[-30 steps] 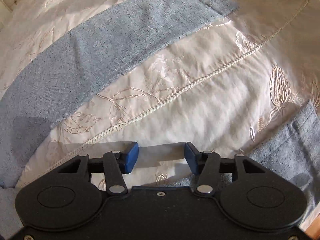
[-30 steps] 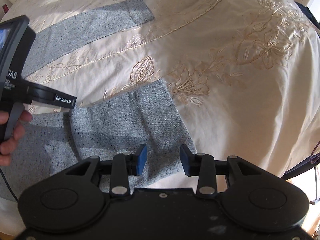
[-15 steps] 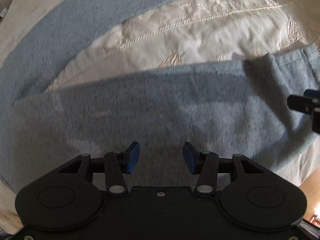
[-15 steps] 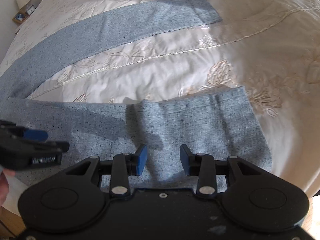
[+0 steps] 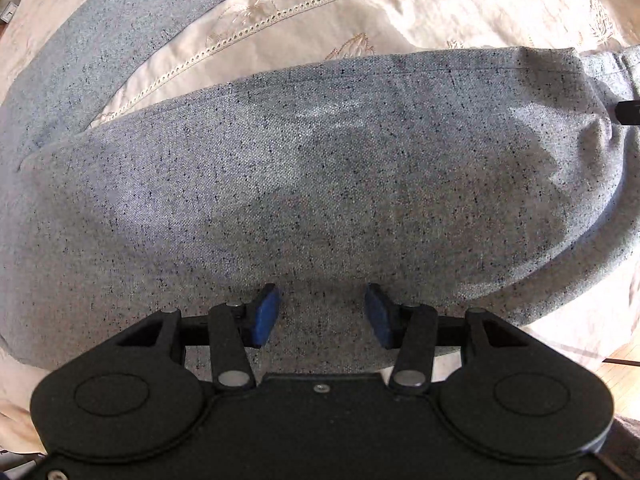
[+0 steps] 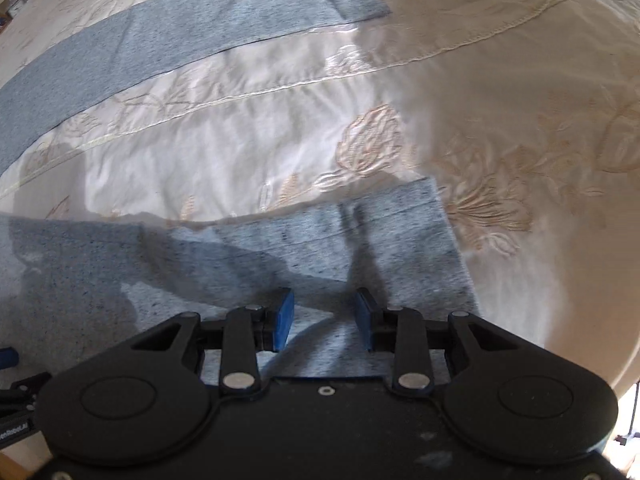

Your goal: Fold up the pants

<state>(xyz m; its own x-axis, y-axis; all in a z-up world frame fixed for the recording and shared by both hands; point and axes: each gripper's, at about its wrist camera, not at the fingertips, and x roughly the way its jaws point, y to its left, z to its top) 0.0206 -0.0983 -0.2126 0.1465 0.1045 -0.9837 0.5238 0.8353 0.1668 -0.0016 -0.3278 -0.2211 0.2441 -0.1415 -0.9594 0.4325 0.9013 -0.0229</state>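
Grey-blue speckled pants lie spread on a cream embroidered bedspread, legs apart. In the left wrist view the near leg [image 5: 320, 184] fills the middle, and the far leg [image 5: 120, 36] curves along the upper left. My left gripper [image 5: 320, 314] is open and empty, low over the near leg's front edge. In the right wrist view the near leg's hem end [image 6: 384, 248] lies just ahead, and the far leg [image 6: 180, 48] lies across the top. My right gripper [image 6: 324, 318] is open and empty over the near leg, close to the hem.
The bedspread [image 6: 500, 100] has stitched seams and flower embroidery. Its front edge drops to a wooden floor [image 5: 624, 372] at the right. The right gripper's tip [image 5: 628, 112] shows at the left wrist view's right edge. The left gripper's body [image 6: 12, 420] shows at lower left.
Both grippers have come down closer to the near pant leg, which now fills more of each view. Both stay open and empty.
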